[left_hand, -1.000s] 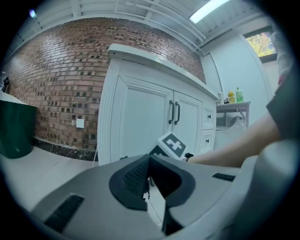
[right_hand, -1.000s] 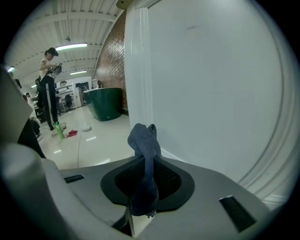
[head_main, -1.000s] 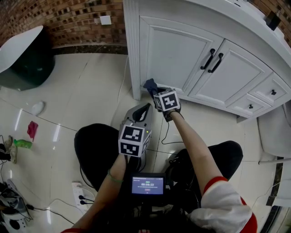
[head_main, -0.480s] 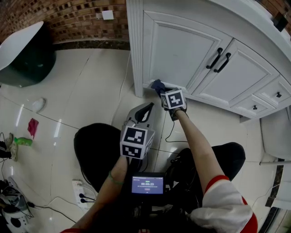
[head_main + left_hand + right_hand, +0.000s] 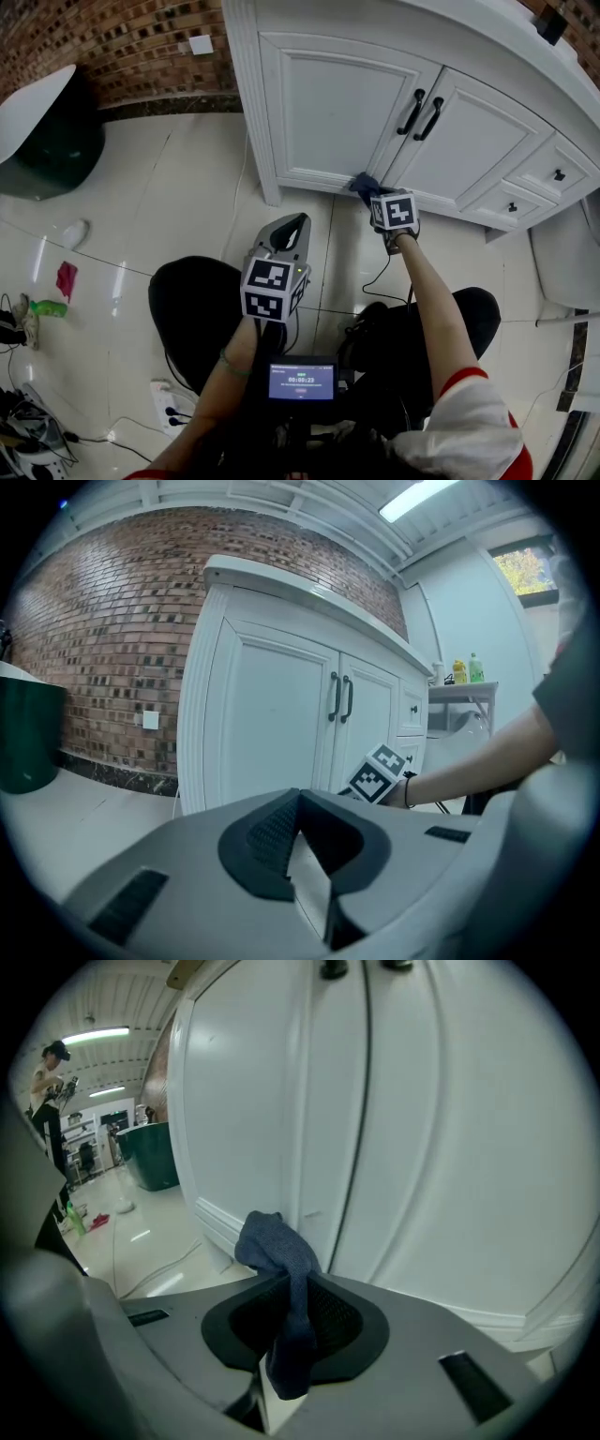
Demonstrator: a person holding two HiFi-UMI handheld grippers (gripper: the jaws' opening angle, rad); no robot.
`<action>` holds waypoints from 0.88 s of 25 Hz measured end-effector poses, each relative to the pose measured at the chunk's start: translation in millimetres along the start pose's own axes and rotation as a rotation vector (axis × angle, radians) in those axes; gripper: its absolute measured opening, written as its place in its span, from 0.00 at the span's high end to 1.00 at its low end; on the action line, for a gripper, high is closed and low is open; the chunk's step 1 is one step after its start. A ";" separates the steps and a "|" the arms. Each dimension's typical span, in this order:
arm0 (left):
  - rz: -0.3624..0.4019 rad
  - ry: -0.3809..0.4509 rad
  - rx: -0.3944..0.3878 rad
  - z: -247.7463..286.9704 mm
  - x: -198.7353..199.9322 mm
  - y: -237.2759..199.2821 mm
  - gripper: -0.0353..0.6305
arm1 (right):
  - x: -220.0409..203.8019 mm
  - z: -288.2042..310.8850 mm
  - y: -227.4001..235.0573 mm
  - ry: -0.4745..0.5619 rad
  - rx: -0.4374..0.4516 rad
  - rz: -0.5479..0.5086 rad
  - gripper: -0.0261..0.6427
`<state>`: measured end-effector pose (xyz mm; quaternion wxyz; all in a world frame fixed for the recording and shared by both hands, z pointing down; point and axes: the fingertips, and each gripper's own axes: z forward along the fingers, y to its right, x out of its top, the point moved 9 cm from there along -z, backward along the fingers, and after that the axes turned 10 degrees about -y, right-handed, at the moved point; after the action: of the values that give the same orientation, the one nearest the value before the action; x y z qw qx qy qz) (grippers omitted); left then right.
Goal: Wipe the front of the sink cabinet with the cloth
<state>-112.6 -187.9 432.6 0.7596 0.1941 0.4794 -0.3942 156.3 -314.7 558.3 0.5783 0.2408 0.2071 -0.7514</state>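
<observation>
While the left gripper (image 5: 298, 799) shows fingers together — empty — the right gripper (image 5: 286, 1288) pinches the cloth (image 5: 275, 1244).

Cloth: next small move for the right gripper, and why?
Probably sweep it right along the right door's lower edge. The right tongs are shut on the cloth, which sits low on the cabinet by the seam between the doors. Over the last second it came here from the left corner, so the right door looks not yet wiped.
</observation>
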 end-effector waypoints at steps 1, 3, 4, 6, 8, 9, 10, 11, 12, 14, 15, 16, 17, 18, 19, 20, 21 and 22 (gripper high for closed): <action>-0.003 -0.002 -0.002 0.7 0.1 2.0 0.92 | -1.6 -5.4 6.8 0.005 -0.008 0.009 0.87; -0.002 -0.005 -0.004 2.2 0.9 5.9 0.92 | -4.6 -15.6 18.5 0.014 -0.024 0.025 0.87; 0.002 -0.007 -0.004 3.0 1.3 7.8 0.92 | -6.0 -20.6 23.5 0.018 -0.032 0.035 0.87; 0.011 -0.012 -0.005 4.4 2.1 11.4 0.92 | -8.9 -30.2 30.7 0.025 -0.042 0.053 0.87; 0.022 -0.017 -0.008 5.7 2.6 15.3 0.92 | -11.9 -40.3 31.9 0.030 -0.040 0.056 0.87; 0.027 -0.020 -0.010 6.6 2.7 17.6 0.92 | -13.8 -46.0 30.0 0.037 -0.033 0.052 0.87; 0.033 -0.024 -0.012 7.6 2.6 20.1 0.92 | -16.1 -52.5 26.6 0.049 -0.021 0.050 0.87; 0.040 -0.026 -0.015 8.6 2.4 22.8 0.92 | -18.9 -59.8 22.1 0.065 -0.004 0.055 0.87; 0.046 -0.028 -0.018 9.4 2.4 25.5 0.92 | -22.1 -67.8 16.7 0.085 0.019 0.070 0.87; 0.057 -0.030 -0.022 10.1 2.5 30.4 0.92 | -29.7 -85.1 4.1 0.130 0.070 0.126 0.87; 0.061 -0.030 -0.024 9.8 2.6 32.9 0.92 | -34.0 -94.2 -2.8 0.152 0.093 0.154 0.87; 0.061 -0.030 -0.026 9.2 2.6 35.6 0.92 | -38.5 -103.6 -9.9 0.176 0.111 0.177 0.87; 0.059 -0.029 -0.030 8.6 2.3 38.4 0.92 | -42.9 -113.4 -16.9 0.200 0.123 0.191 0.87; 0.053 -0.028 -0.036 8.2 1.8 41.0 0.92 | -47.3 -123.2 -23.6 0.225 0.132 0.201 0.87; 0.046 -0.027 -0.041 7.9 1.3 43.5 0.92 | -51.7 -132.0 -29.7 0.249 0.143 0.211 0.87; 0.043 -0.026 -0.045 7.8 1.0 45.8 0.92 | -55.8 -140.0 -35.3 0.273 0.156 0.222 0.87; 0.047 -0.024 -0.046 7.7 1.2 48.0 0.92 | -58.8 -148.2 -40.4 0.296 0.168 0.233 0.87; 0.056 -0.022 -0.045 7.3 1.6 50.3 0.92 | -60.8 -156.6 -45.2 0.320 0.177 0.240 0.87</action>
<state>-68.5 -162.6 430.4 0.7797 0.1862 0.4742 -0.3641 144.7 -164.5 471.4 0.6002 0.4296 0.1994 -0.6446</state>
